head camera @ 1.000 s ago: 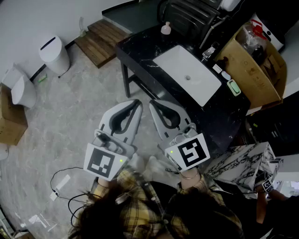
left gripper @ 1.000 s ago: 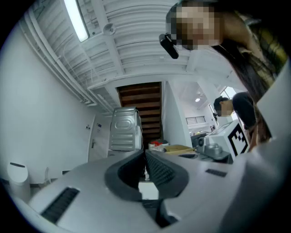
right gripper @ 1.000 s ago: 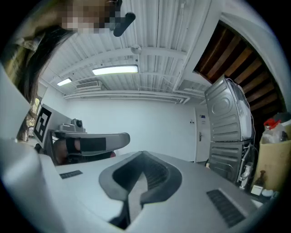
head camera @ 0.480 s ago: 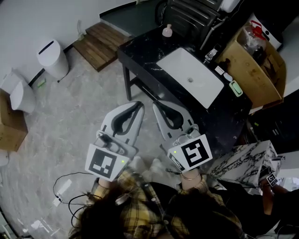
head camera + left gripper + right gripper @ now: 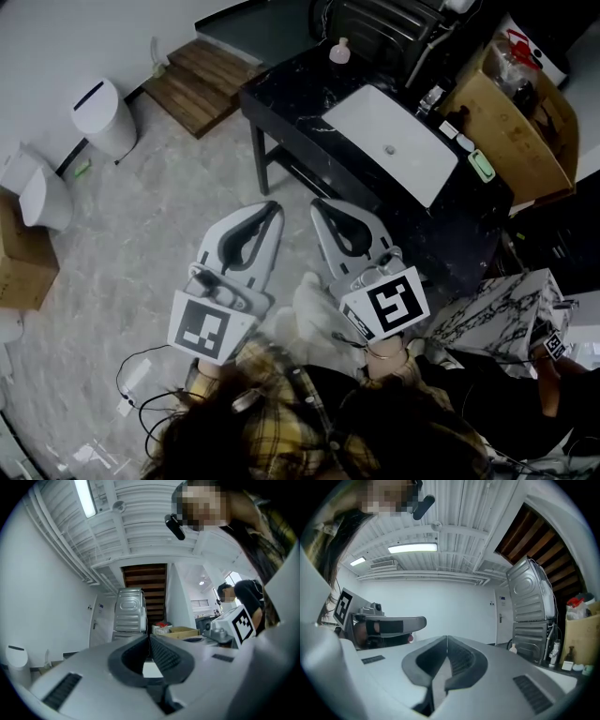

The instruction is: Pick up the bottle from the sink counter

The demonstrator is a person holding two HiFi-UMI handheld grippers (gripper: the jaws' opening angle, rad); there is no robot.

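A small pale pink bottle (image 5: 339, 52) stands at the far left corner of the black sink counter (image 5: 291, 103), left of the white basin (image 5: 403, 141). It shows tiny in the right gripper view, the bottle (image 5: 513, 647) in front of a metal appliance. Both grippers are held over the floor, well short of the counter. My left gripper (image 5: 272, 208) is shut and empty, its jaws meeting in its own view (image 5: 150, 637). My right gripper (image 5: 319, 204) is also shut with nothing held (image 5: 447, 639). They sit side by side, pointing towards the counter.
A white bin (image 5: 98, 112) and a wooden pallet (image 5: 202, 80) lie left of the counter. A cardboard box (image 5: 520, 122) with items stands at its right end, a metal appliance (image 5: 384, 23) behind it. A marbled box (image 5: 497, 314) is at right; cables (image 5: 141, 375) trail on the floor.
The counter and bottle have slid slightly rightwards and upwards in the head view as the person moves. Both grippers stay shut and keep their side-by-side position.
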